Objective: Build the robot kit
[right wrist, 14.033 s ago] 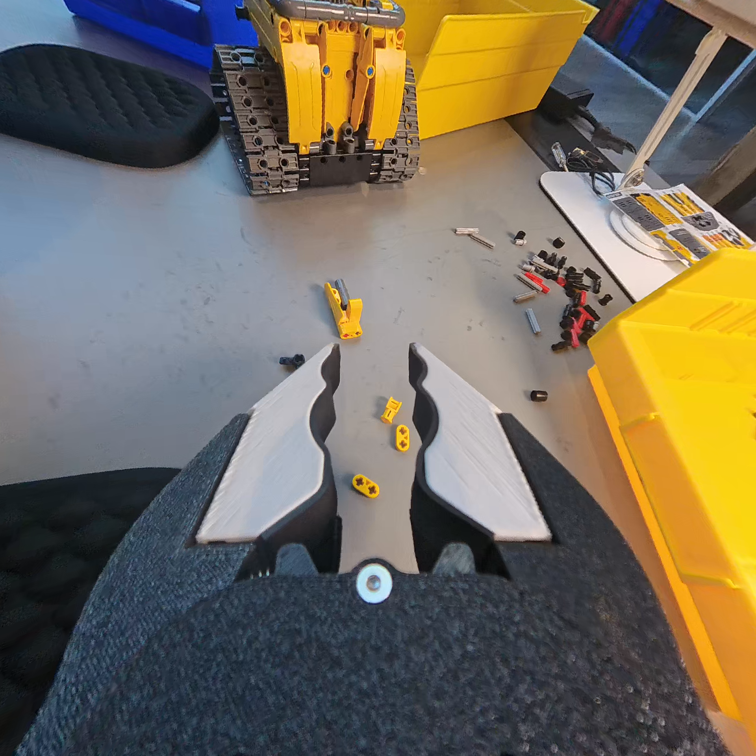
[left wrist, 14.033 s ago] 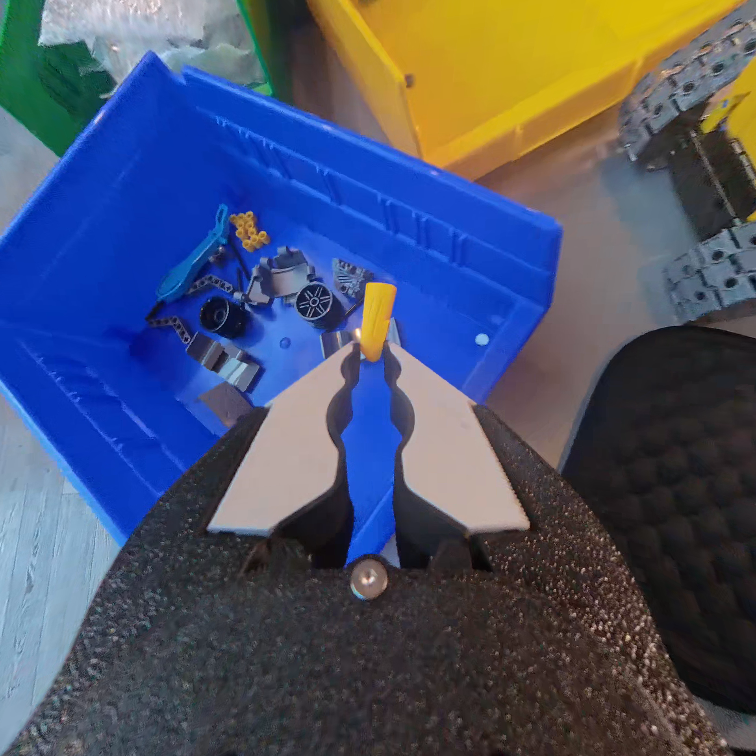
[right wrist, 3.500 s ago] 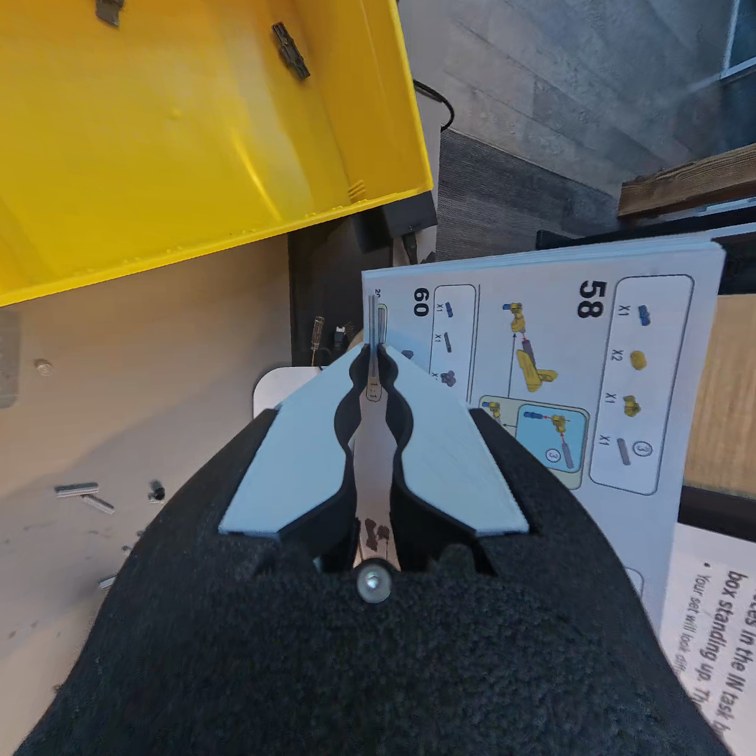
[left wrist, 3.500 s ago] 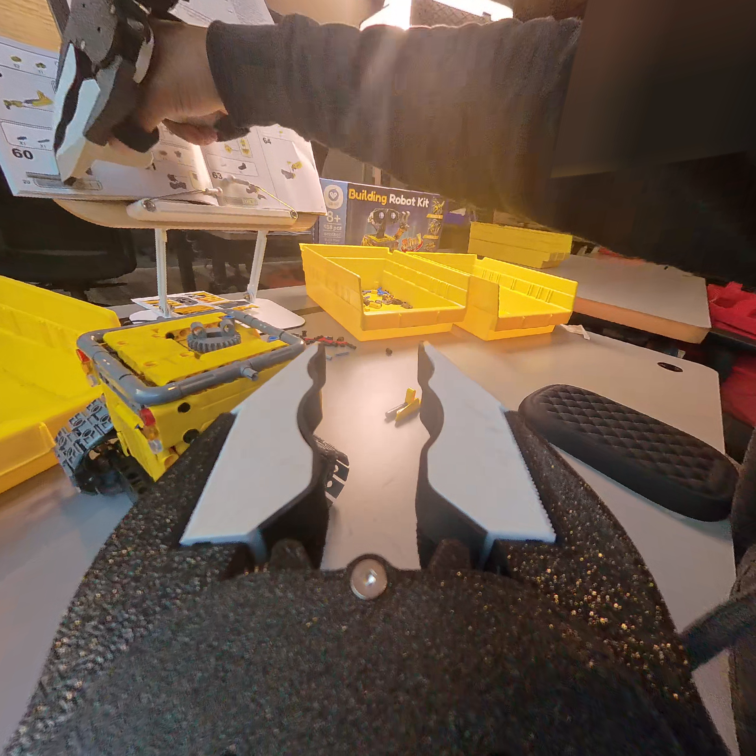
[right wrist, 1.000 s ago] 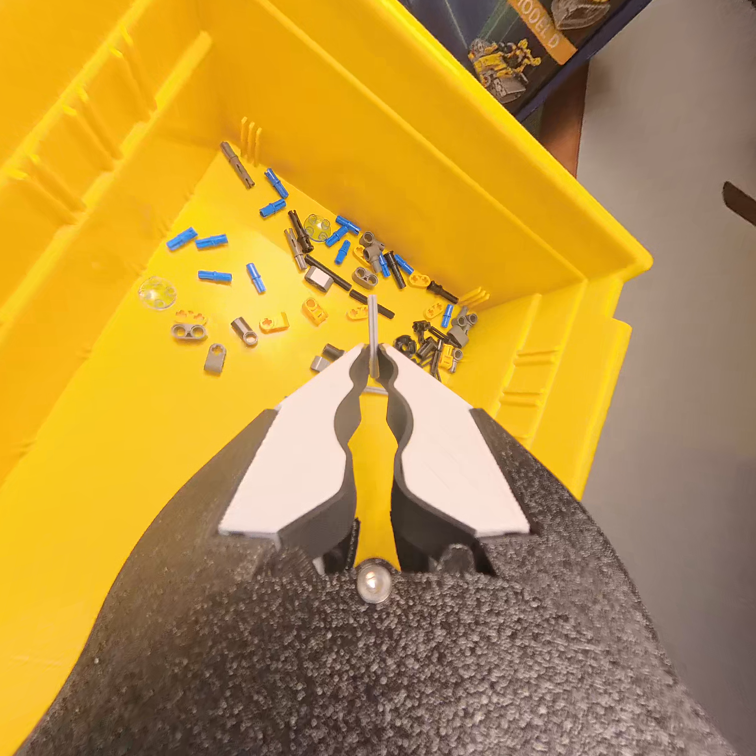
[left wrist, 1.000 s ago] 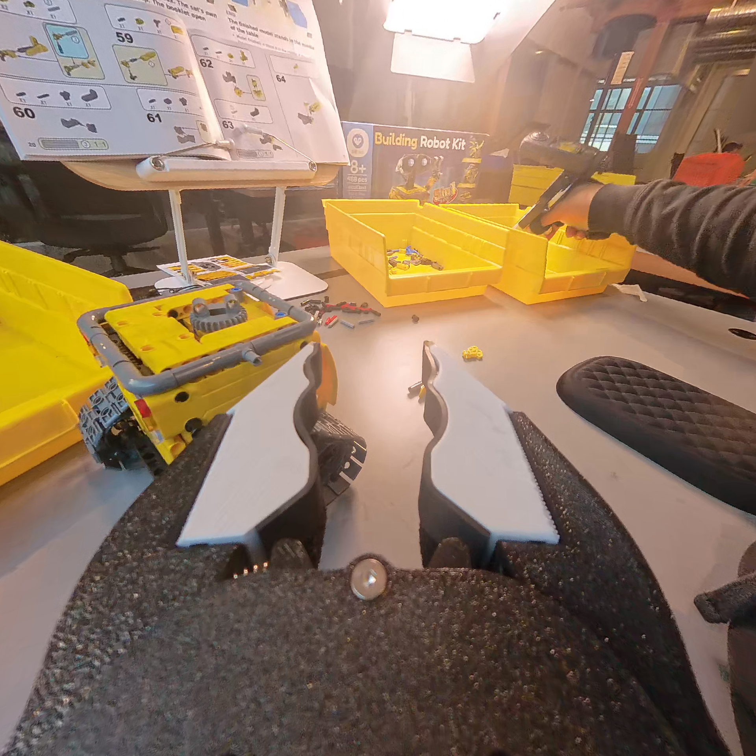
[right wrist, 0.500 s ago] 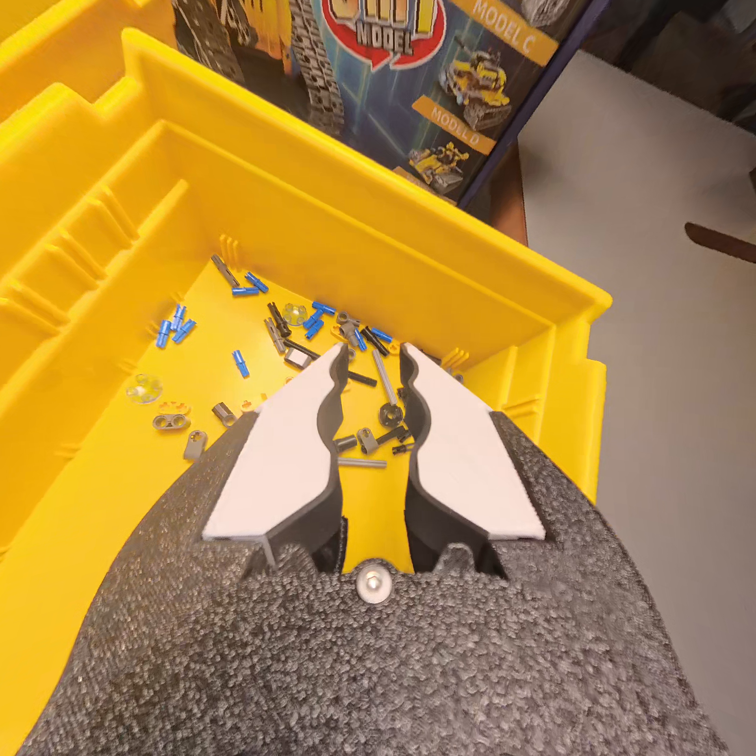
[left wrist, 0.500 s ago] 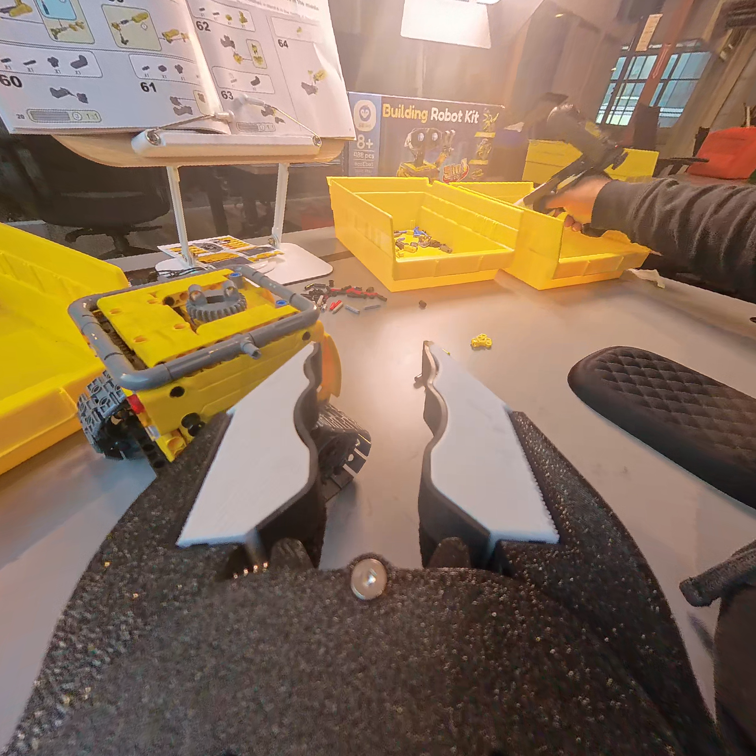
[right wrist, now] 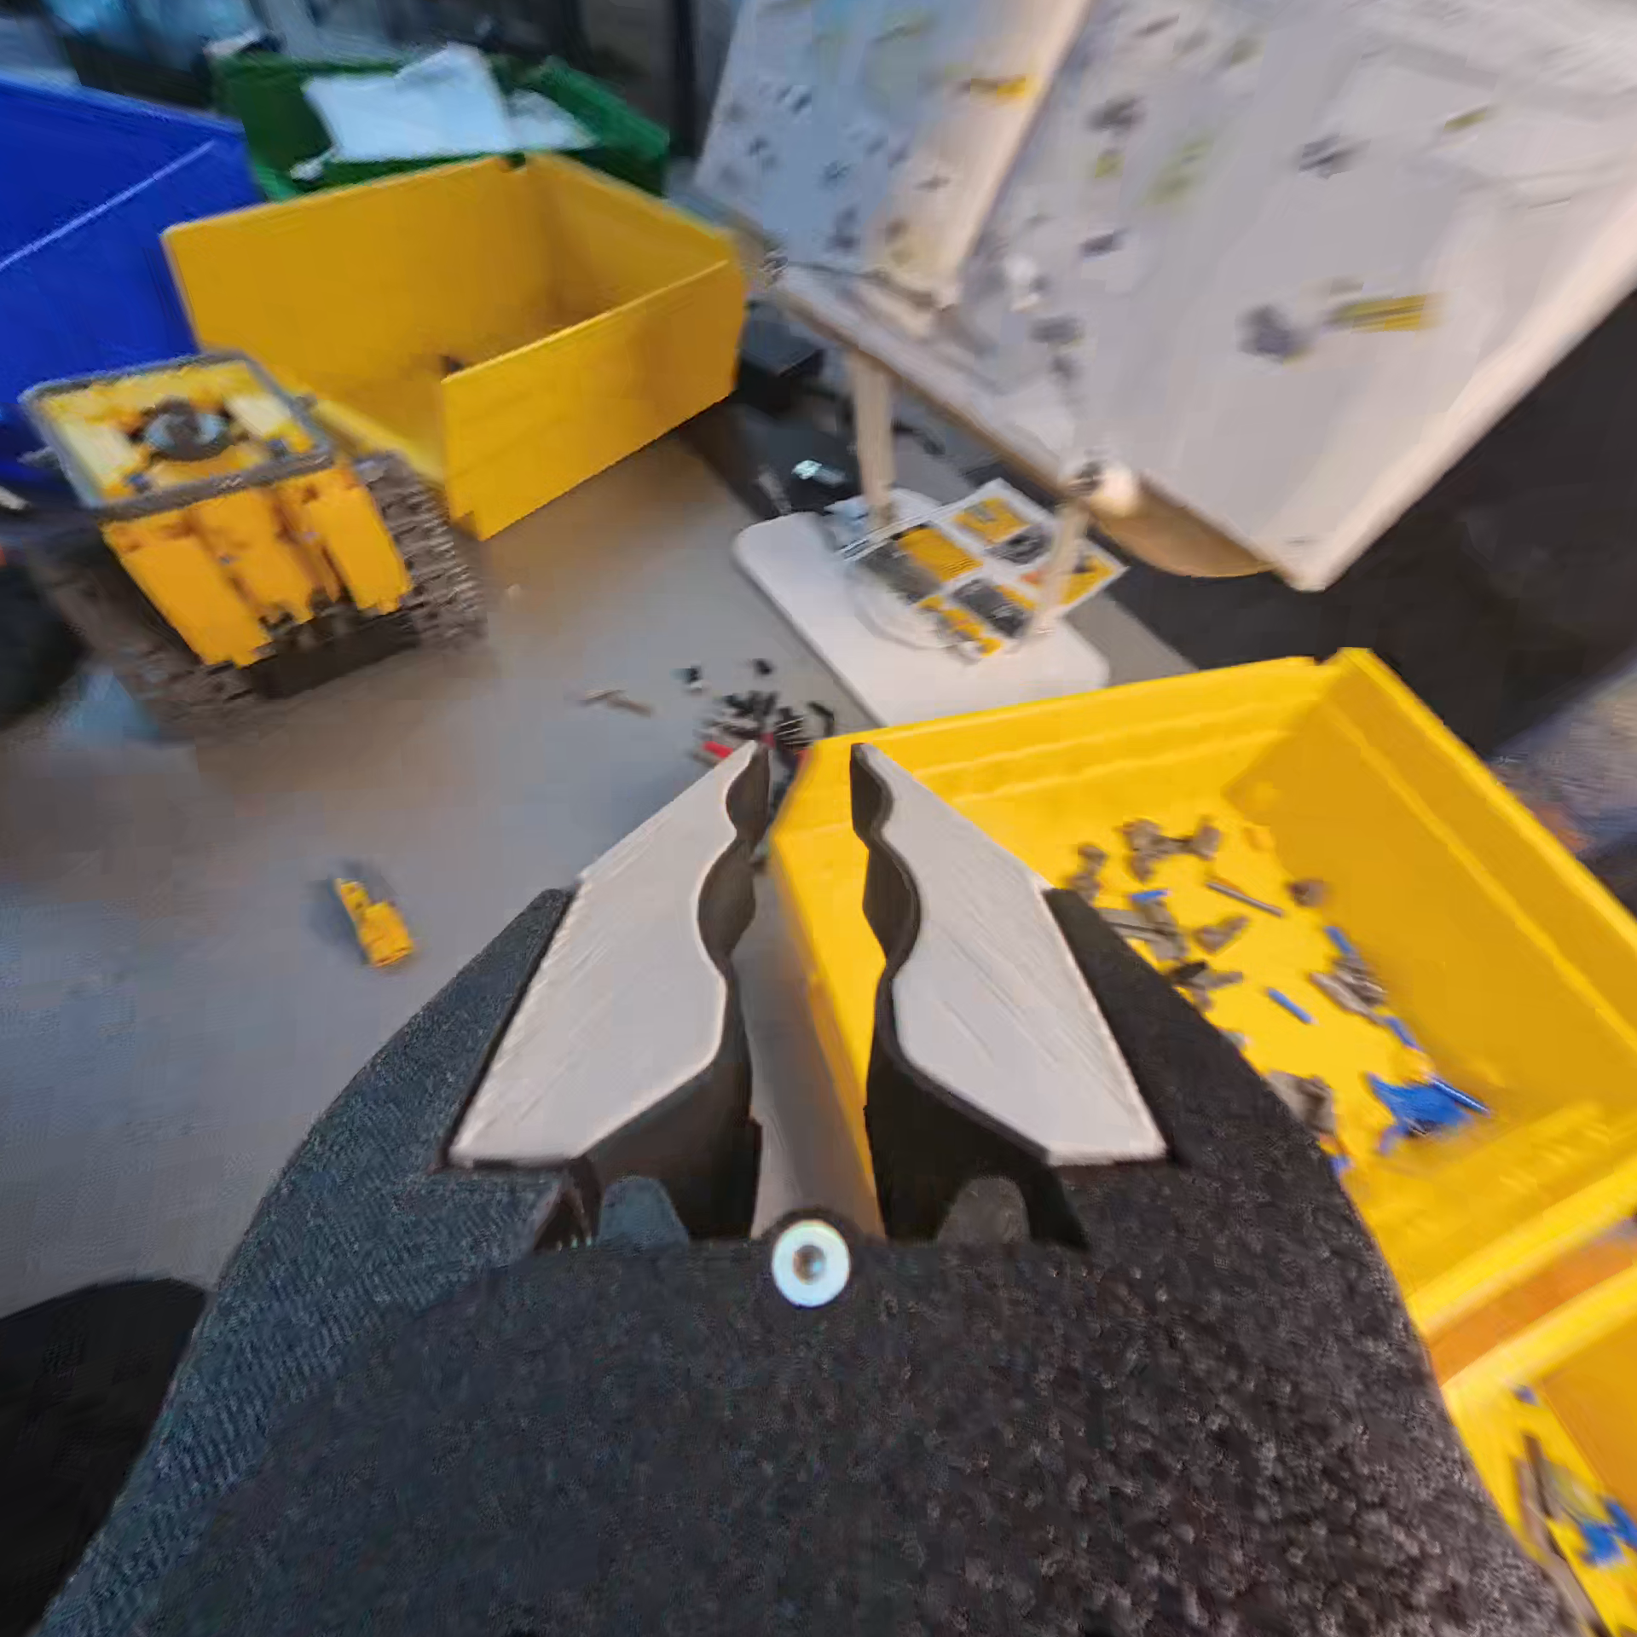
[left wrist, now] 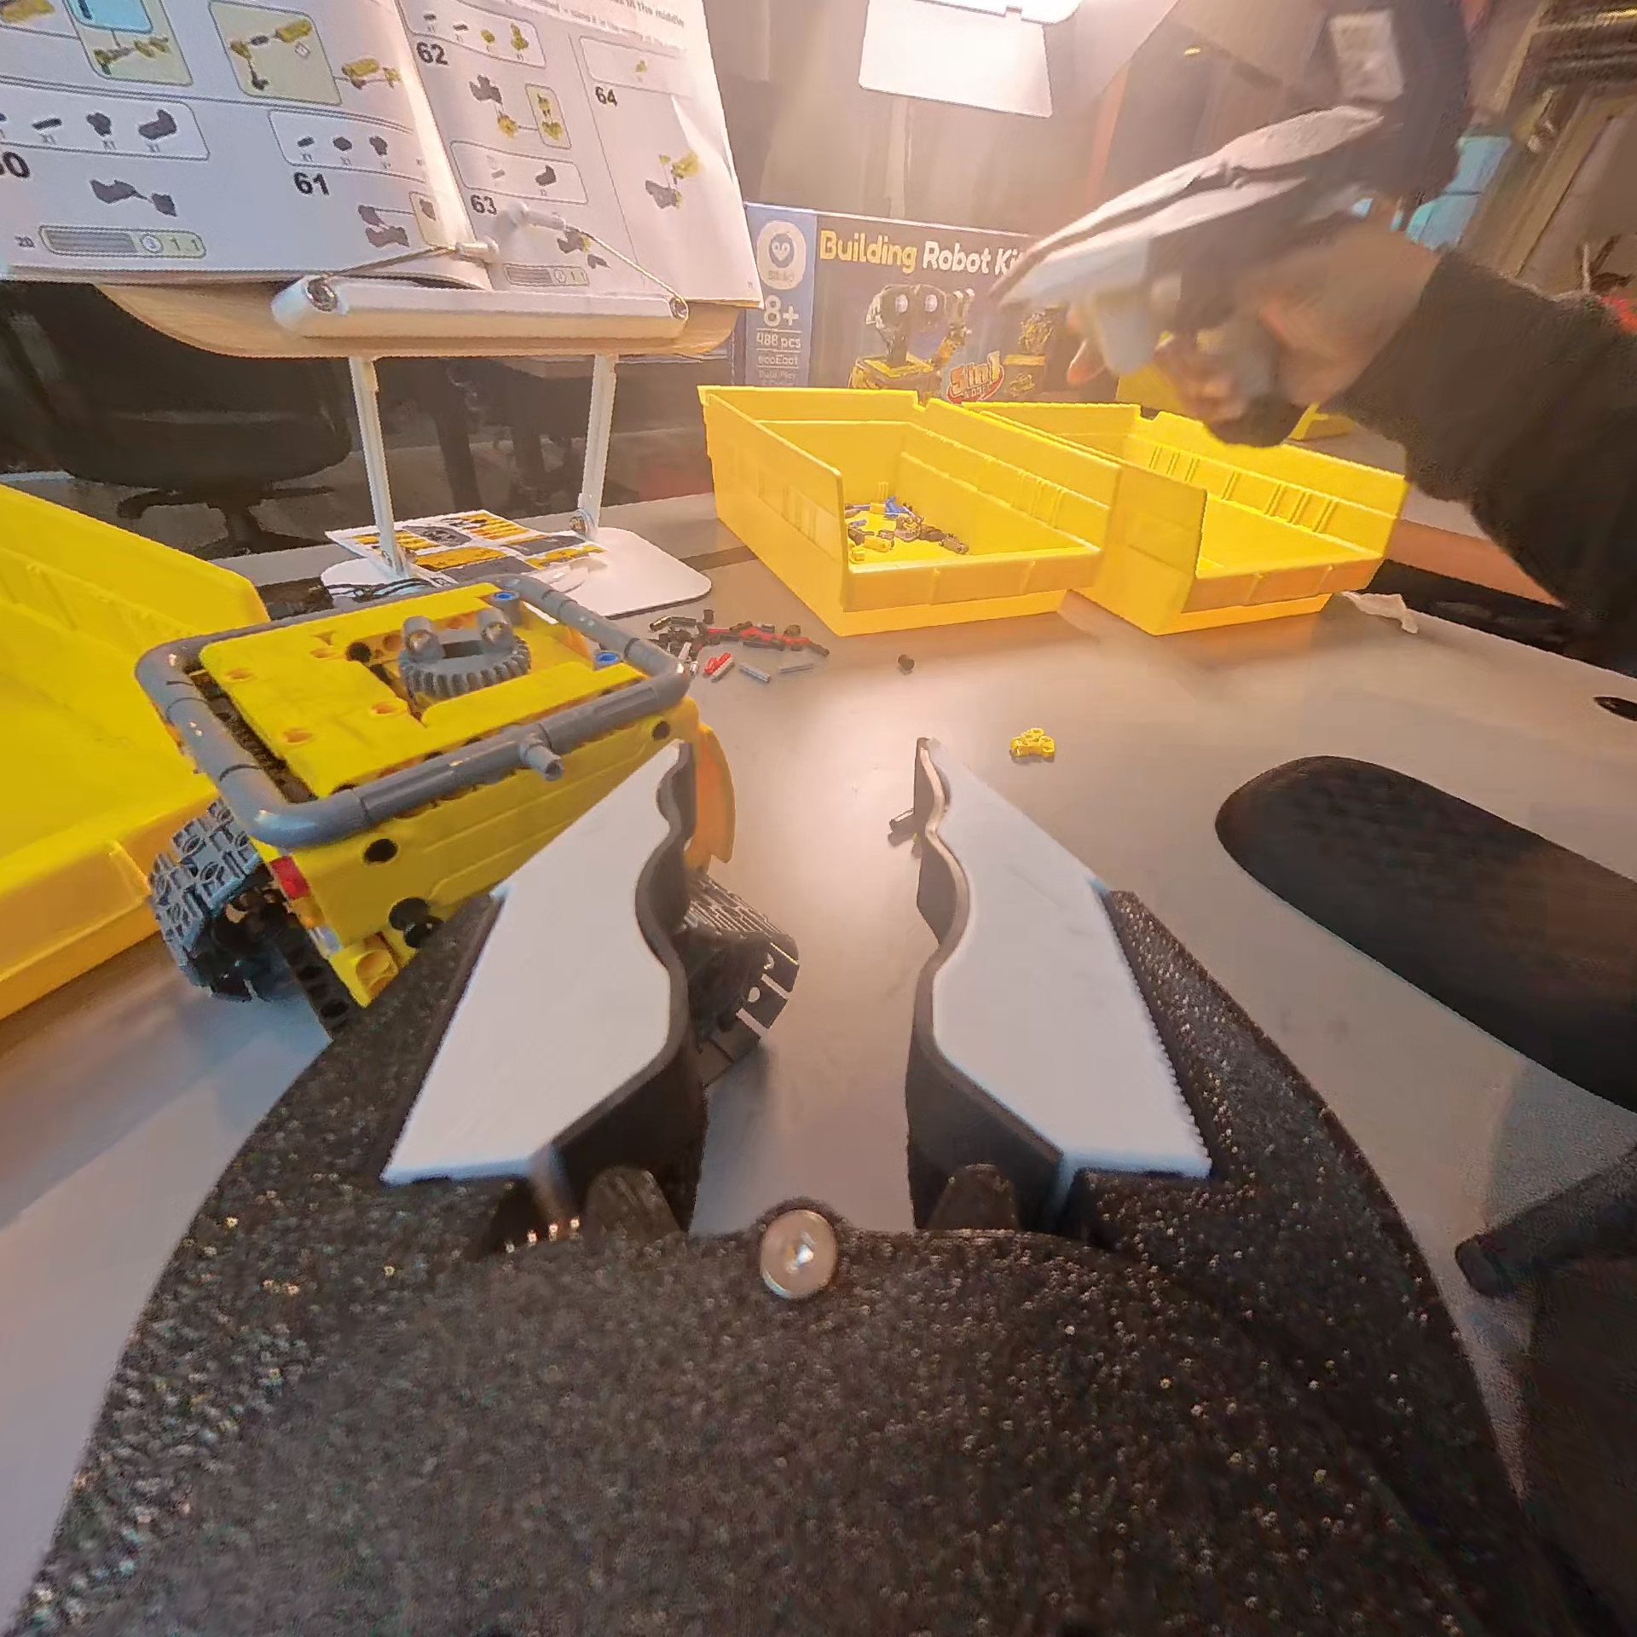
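1. Pulled up and back from the yellow parts bin (right wrist: 824, 886) within the last half second: right gripper (right wrist: 806, 753), now above the bin's near-left corner, its view smeared by motion. Dropped a second ago: the thin grey axle then pinched at its tips. Nothing between them now.
2. Far left in the left wrist view: wall of another yellow bin (left wrist: 53, 709), with the tracked yellow model (left wrist: 399, 735) just beside it on the grey table (left wrist: 1152, 691).
3. Left gripper (left wrist: 802, 753) held low over the table, jaws spread wide and empty; left fingertip just in front of the model's near corner, contact not clear.
4. Judged by look: model rigid, blocky and the heaviest thing in view, though liable to shed clipped-on pieces; firmest purchase on the yellow body sides, not the grey rail or the rubbery tracks.
5. Centre: small black pin (left wrist: 902, 819) beside the right fingertip, small yellow piece (left wrist: 1032, 744) a little beyond. Both light, hard, smooth; likely to skid or flip unless nipped squarely at the fingertips.
6. Behind: instruction booklet (left wrist: 354, 133) on its stand, loose pins (left wrist: 735, 647) near the base.
7. Right: black pad (left wrist: 1435, 886); above it the right gripper raised in a hand (left wrist: 1284, 354), jaws parted a moderate way.
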`<state>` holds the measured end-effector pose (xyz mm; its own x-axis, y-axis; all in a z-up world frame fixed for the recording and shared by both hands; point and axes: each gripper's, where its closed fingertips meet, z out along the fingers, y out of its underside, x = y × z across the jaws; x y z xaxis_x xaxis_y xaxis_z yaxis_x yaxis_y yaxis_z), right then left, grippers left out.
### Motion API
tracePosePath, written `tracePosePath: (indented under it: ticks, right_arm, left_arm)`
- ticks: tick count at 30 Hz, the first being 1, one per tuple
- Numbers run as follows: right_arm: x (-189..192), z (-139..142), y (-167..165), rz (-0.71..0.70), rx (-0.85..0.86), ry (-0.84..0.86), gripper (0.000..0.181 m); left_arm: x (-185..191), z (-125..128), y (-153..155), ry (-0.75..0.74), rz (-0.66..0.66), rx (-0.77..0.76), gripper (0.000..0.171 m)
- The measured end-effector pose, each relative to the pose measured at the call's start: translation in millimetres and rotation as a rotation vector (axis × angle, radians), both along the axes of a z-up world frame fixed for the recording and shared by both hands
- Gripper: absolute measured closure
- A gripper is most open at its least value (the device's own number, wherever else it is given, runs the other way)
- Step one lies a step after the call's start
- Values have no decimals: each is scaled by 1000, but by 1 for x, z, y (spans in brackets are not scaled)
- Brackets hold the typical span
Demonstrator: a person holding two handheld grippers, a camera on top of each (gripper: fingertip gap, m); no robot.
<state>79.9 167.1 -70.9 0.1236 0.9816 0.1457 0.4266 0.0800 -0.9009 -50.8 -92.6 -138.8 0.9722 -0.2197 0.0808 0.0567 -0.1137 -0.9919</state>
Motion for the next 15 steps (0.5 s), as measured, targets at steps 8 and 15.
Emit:
tracePosePath:
  ticks: [8,15]
  right_arm:
    - [-79,-155,-34,47,-48,-443,170]
    - [-81,-177,-16,-31,-41,-534,171]
  left_arm:
    - [3,10,-8,-13,-27,68,124]
    - [2,14,-11,-33,-36,88,124]
